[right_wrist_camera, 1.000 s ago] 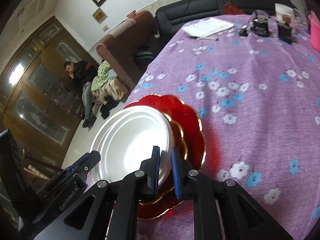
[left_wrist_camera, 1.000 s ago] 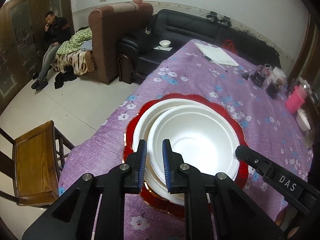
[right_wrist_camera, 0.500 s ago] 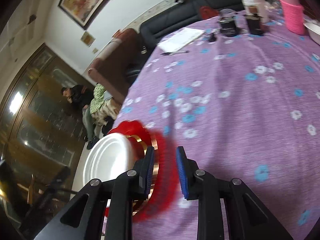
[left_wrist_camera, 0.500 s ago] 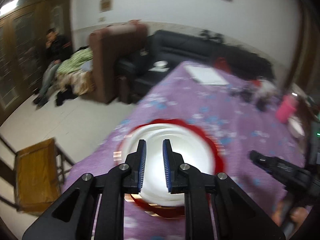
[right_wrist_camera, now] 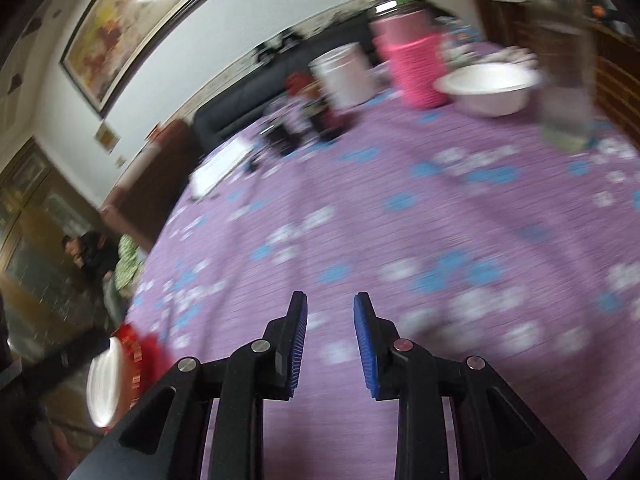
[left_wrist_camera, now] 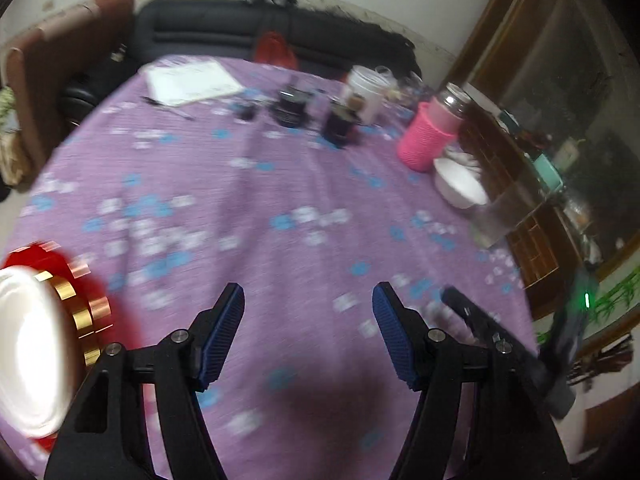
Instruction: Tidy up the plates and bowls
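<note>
Both tools gape empty above the purple flowered desk (left_wrist_camera: 280,184): left tool (left_wrist_camera: 308,334) wide, right tool (right_wrist_camera: 330,344) narrower; the white plate stack (left_wrist_camera: 28,344) sits on a red scalloped platter (left_wrist_camera: 44,256).

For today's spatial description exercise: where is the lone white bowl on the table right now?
The white bowl sits at the table's far right in the left wrist view, just beside the pink-sleeved jar, with a clear glass close by.

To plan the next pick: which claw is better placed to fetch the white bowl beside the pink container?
Probably right: the right claw faces the white bowl. In the left view, the bowl sits far right.
</note>
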Tool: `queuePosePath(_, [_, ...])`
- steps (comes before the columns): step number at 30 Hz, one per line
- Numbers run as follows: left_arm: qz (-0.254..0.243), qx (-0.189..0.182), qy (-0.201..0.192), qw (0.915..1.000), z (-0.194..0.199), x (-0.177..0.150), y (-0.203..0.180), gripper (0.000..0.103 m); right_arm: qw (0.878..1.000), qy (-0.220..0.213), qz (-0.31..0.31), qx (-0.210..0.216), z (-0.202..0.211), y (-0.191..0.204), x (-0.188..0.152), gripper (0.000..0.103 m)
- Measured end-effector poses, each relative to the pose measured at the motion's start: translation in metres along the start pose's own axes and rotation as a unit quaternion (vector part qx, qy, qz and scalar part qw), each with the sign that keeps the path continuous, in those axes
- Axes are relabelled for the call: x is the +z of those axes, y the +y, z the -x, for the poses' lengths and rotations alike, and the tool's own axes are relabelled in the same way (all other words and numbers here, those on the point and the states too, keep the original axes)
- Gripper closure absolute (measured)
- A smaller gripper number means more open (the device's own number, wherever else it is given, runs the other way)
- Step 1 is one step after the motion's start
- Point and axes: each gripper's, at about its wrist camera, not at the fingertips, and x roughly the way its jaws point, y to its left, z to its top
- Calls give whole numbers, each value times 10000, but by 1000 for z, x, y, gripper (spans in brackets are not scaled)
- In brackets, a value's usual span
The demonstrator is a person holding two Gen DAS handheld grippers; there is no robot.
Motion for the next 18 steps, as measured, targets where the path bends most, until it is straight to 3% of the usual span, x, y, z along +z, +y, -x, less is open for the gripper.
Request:
queuePosePath(5, [-62, -111, 234, 9996, -65, 35, -65, 35, 9981, -393, -391, -278, 28, -86, 23, 70])
queuePosePath(10, [172, -205, 667, 9974, -140, 70, -119, 35, 9924, -691, -1002, -158, 38, -148, 34, 68])
queuePosePath(13, [289, -127, 729, 9968, -173, 88, -143, 35, 9902, -827, -1122, 30, 38, -159, 34, 68])
queuePosePath(18, [313, 115, 467, 9984, -203, 113, -174, 35, 9893, -850, -1085, 479, 39, -157, 34, 68])
